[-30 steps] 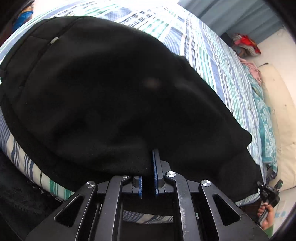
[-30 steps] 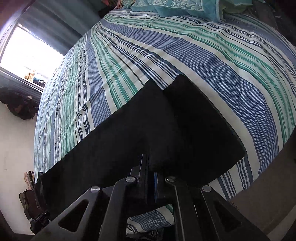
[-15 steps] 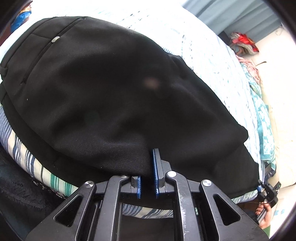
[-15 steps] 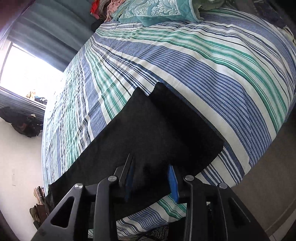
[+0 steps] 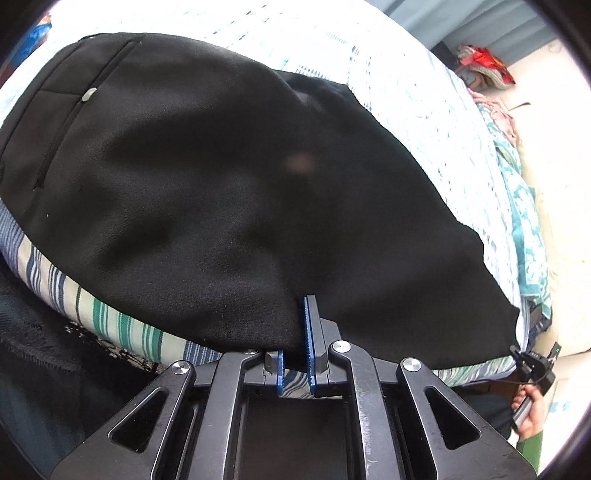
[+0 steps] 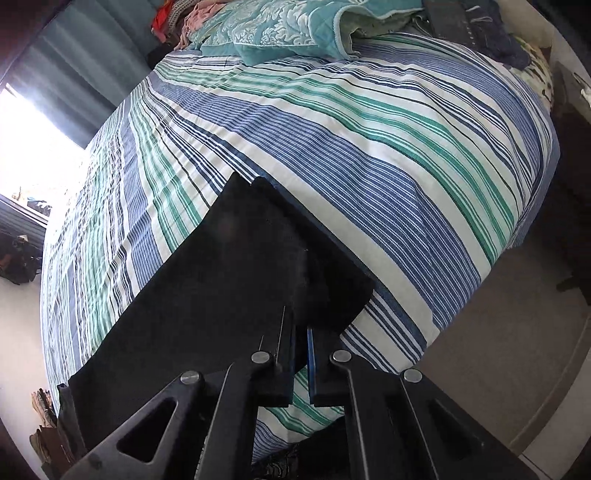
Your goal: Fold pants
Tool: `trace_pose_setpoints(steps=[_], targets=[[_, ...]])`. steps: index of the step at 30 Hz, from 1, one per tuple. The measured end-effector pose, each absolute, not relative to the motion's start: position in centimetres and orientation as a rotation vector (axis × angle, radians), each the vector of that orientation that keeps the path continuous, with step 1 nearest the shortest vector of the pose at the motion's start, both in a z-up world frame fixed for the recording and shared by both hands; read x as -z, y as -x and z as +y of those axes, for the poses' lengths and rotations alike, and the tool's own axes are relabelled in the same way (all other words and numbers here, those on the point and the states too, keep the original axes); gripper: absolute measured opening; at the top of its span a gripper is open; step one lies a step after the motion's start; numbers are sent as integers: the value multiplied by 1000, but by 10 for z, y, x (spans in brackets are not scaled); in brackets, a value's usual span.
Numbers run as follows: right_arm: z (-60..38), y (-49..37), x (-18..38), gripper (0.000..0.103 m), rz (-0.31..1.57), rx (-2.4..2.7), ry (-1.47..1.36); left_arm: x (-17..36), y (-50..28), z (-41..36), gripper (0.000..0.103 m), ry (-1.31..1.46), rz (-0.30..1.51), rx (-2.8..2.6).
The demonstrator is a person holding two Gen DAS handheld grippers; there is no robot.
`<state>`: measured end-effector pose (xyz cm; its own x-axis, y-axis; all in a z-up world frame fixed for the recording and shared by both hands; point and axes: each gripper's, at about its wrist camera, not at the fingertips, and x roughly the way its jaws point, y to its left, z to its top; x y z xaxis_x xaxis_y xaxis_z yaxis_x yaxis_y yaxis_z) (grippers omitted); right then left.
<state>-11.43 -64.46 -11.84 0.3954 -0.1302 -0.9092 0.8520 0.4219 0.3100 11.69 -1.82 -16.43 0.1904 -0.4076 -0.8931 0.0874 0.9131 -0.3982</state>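
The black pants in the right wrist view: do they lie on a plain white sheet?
No, the black pants lie on a striped bedspread.

Striped bedspread (image 6: 388, 155) covers bed; black pants (image 6: 229, 280) flat on it; teal quilt (image 6: 295, 29) at far end.

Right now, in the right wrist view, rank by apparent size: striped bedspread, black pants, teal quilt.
1. striped bedspread
2. black pants
3. teal quilt; it lies farther from the camera, so its true size is unsure.
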Motion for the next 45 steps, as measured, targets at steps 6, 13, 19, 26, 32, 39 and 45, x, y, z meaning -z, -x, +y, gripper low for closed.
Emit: trace_pose_setpoints(steps=[6, 13, 19, 26, 32, 39, 45], targets=[[-639, 109, 115, 5, 959, 788, -866, 162, -113, -23, 8, 226, 1346, 336], [-641, 111, 113, 28, 991, 855, -857, 154, -110, -20, 52, 147, 1430, 274], [-620, 152, 62, 65, 805, 955, -734, 98, -91, 14, 62, 109, 1351, 290], [-539, 89, 21, 83, 713, 707, -556, 100, -195, -7, 79, -68, 1054, 309], [-473, 1, 99, 83, 923, 429, -592, 162, -252, 29, 72, -125, 1046, -158], [-446, -5, 141, 94, 1045, 417, -504, 133, -220, 32, 86, 40, 1012, -38], [-444, -6, 142, 100, 1034, 420, -508, 135, -229, -104, 87, -156, 1037, 447]])
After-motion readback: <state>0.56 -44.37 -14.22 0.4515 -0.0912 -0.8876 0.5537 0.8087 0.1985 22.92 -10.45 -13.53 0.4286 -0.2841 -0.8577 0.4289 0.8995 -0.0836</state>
